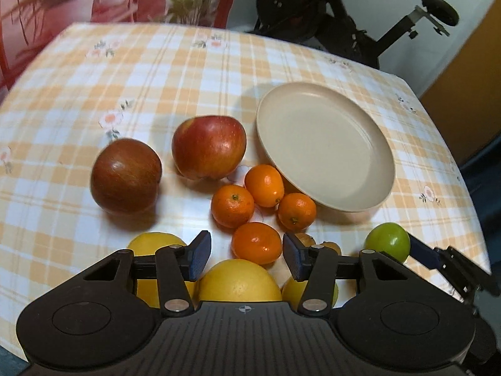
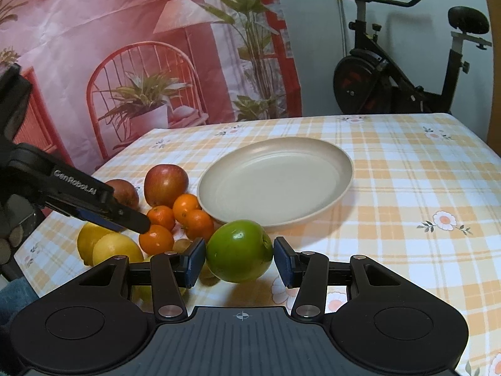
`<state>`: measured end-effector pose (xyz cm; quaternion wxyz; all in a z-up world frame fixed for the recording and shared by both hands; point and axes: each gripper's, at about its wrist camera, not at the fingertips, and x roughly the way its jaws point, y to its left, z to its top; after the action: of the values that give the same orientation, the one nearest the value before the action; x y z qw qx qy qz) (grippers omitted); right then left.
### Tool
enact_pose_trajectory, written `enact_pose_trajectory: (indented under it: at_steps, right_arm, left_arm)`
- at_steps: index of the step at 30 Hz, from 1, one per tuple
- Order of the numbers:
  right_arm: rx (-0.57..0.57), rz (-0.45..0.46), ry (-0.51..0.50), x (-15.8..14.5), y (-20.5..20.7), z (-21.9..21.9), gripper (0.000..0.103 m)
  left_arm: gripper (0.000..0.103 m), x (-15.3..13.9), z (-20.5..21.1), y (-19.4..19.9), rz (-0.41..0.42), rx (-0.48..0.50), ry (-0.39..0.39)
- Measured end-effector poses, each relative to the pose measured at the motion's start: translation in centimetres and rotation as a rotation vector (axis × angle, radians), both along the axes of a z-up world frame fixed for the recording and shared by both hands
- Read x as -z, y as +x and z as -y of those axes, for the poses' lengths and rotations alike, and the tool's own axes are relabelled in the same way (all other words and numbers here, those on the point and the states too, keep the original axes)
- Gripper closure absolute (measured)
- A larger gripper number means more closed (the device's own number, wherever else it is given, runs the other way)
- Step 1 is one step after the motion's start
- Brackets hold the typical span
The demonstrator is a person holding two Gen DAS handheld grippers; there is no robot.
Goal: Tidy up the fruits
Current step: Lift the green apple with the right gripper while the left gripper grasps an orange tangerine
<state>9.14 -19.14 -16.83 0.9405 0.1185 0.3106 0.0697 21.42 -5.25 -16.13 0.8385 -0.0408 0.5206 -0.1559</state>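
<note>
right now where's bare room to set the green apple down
The plate is bare inside. The cloth to its right and behind it is also free. It is crowded left of the plate: red apples, tangerines and lemons sit packed together.

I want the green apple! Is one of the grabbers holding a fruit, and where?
The right gripper holds the green apple by its two sides. The left gripper holds nothing.

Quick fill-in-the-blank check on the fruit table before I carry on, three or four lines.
1. The beige plate holds ____ fruit.
2. The right gripper is closed on the ____ apple.
3. The small oranges number ____.
4. The left gripper hangs over a ____ citrus fruit.

Missing: no; green; four; yellow
</note>
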Motion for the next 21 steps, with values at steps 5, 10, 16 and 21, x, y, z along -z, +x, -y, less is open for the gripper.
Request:
enact_pose_trajectory:
  at_steps: [5, 10, 16, 21]
  right_arm:
    - [0.001, -0.004, 0.011, 0.2, 0.2, 0.2, 0.059]
    - [0.005, -0.009, 0.022, 0.5, 0.4, 0.4, 0.059]
    - [0.009, -0.014, 0.032, 0.6, 0.7, 0.6, 0.059]
    - [0.012, -0.016, 0.039, 0.8, 0.9, 0.8, 0.059]
  left_arm:
    - [0.050, 0.6, 0.2, 1.3, -0.043, -0.004, 0.012]
    - [0.050, 0.8, 0.7, 1.6, -0.054, 0.009, 0.022]
    - [0.050, 1.4, 1.3, 1.8, -0.070, 0.024, 0.047]
    - [0.049, 1.6, 1.7, 2.0, -0.066, 0.028, 0.058]
